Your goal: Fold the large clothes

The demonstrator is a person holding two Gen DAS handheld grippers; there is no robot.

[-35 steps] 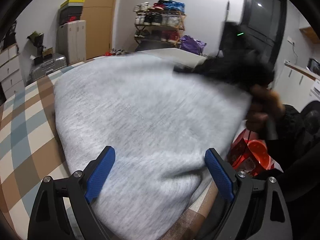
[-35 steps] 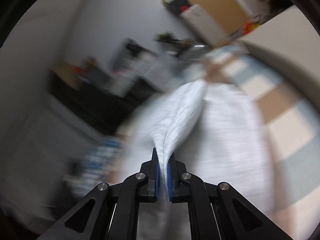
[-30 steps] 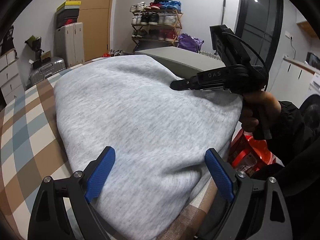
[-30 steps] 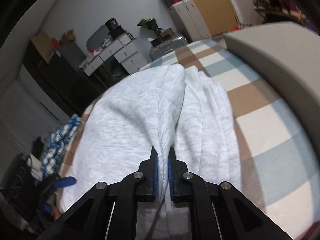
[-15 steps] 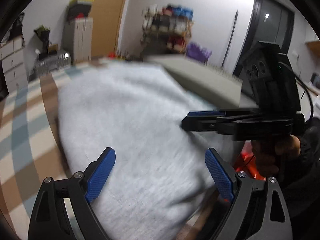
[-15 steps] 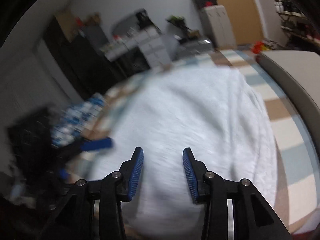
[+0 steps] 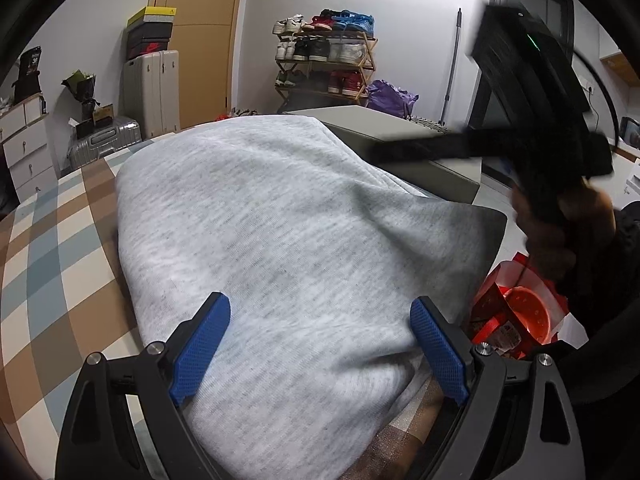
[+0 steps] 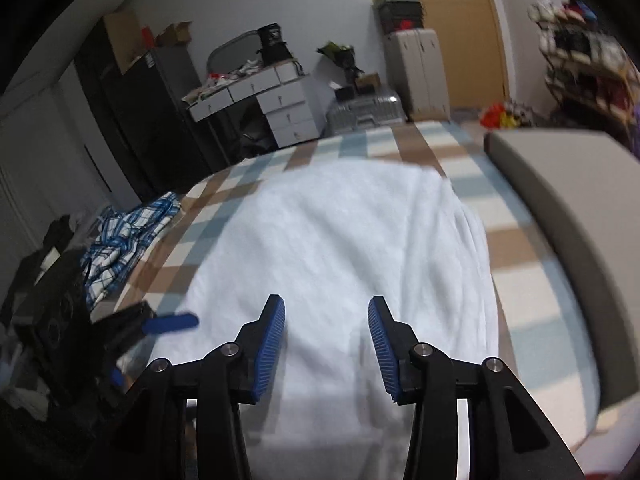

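The grey sweatshirt [image 7: 280, 248] is lying folded on the checked bedcover [image 7: 48, 248], filling the middle of the frame, its long axis running from bottom centre toward the top. The left gripper [image 7: 320, 344] is hovering wide apart over its near end. The right gripper [image 8: 326, 344], jaws just opening, is gripping nothing.

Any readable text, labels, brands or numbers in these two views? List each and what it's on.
"36" (probable, small white print): on the black bag at far left, left wrist view.
No word, only a red swoosh logo: on the black shoebox.
Too small to read: the print on the red packaging and the mark on the yellow box.
Right wrist view: blurred, nothing legible.
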